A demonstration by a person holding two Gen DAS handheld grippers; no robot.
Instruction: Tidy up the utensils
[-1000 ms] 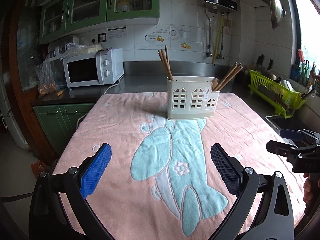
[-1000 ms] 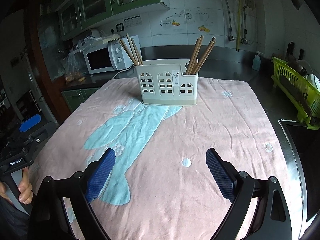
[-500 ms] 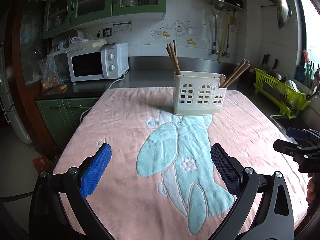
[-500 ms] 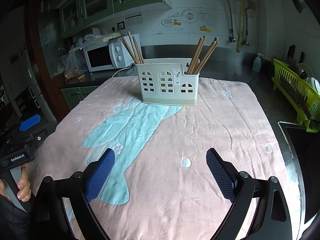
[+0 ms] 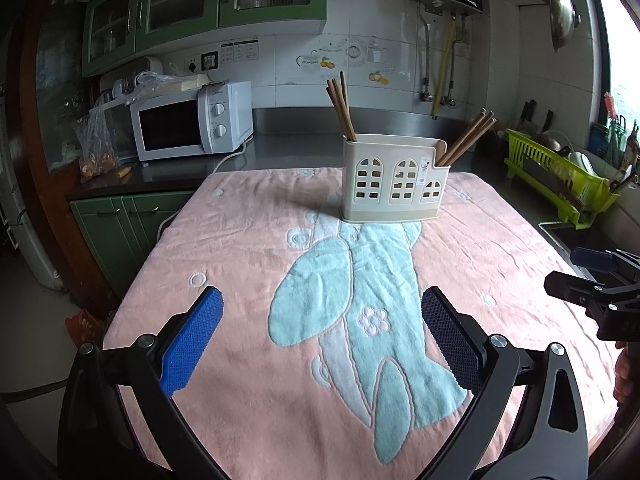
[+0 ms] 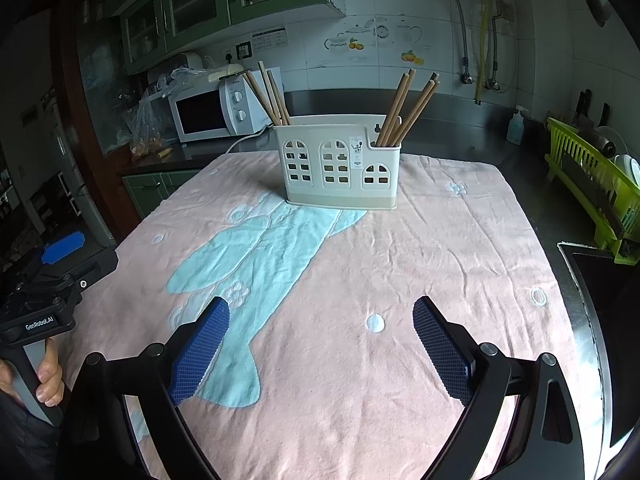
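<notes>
Left wrist view puts my left tool in the lower middle of the frame, its blue pads spread wide apart with nothing between them, hovering over the pink towel that covers the worktop. Above centre stands the cream utensil holder on the towel, upright, with one bunch of wooden chopsticks leaning out of its left end and another bunch slanting from the lower right compartment. At the right edge of that frame my right tool shows from the side, well apart from the holder. Right wrist view has my right tool at lower centre, pads likewise wide apart and empty above the towel, and the holder sits above centre. At the lower left edge, my hand grips the left tool's handle. A white microwave sits at the left on the counter behind.
</notes>
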